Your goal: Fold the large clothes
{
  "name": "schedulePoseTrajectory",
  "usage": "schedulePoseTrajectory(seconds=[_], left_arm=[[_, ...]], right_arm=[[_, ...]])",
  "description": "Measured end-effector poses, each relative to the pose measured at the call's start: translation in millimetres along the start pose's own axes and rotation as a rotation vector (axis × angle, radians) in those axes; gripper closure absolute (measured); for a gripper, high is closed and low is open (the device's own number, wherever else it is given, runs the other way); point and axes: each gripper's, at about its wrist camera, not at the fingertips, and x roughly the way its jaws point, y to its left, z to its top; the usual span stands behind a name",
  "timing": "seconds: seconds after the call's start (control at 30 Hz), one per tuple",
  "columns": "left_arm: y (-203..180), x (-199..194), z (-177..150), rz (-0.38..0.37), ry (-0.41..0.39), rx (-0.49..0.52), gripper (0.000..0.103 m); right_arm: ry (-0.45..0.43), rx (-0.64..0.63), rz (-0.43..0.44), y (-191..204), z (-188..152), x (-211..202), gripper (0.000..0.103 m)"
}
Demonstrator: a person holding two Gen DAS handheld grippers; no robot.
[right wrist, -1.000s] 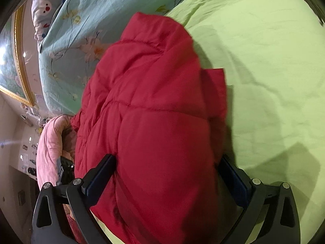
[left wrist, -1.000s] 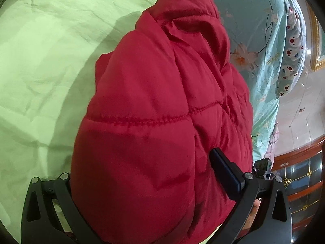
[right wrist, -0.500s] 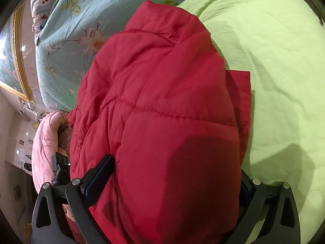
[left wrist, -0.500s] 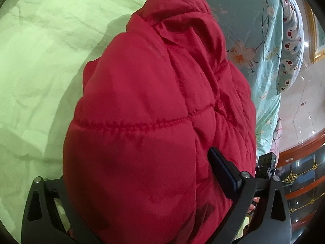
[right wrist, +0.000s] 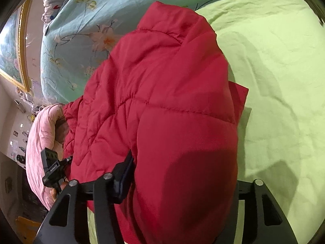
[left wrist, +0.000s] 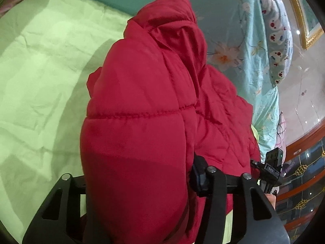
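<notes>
A puffy red quilted jacket (left wrist: 154,105) lies bunched on a light green bedsheet (left wrist: 40,77). My left gripper (left wrist: 140,181) is shut on a thick fold of it; only the right finger (left wrist: 198,174) shows, the left is buried under cloth. In the right wrist view the same jacket (right wrist: 174,105) fills the middle. My right gripper (right wrist: 182,179) is shut on another thick fold, with the left finger (right wrist: 124,174) visible and the right one hidden. Each gripper shows at the edge of the other's view: the right gripper (left wrist: 270,168), the left gripper (right wrist: 51,166).
A teal floral quilt (left wrist: 239,46) is heaped behind the jacket, with a cartoon-print pillow (left wrist: 278,40) beyond it. A pink blanket (right wrist: 42,142) lies at the bed's edge. A wooden cabinet (left wrist: 304,172) and a gold-framed picture (right wrist: 14,46) stand past the bed. Green sheet (right wrist: 280,81) stretches outward.
Both grippers have closed tighter on the jacket's folds. The views have shifted a little, so more of the teal quilt shows behind the jacket.
</notes>
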Motion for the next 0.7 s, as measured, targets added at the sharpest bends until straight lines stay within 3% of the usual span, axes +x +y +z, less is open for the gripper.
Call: schedulePoseTrajectory(seconds=[0.37, 0.7], left_arm=[[-27.5, -63.5, -45.1, -0.008, -0.036, 0.073, 0.057], [-25.6, -115.0, -120.4, -0.043, -0.029, 0.055, 0.057]], right_arm=[[-0.011, -0.023, 0.026, 21.1, -35.2, -35.9, 0.056], [-0.015, -0.014, 0.067, 29.6, -124.0, -87.0, 0.056]])
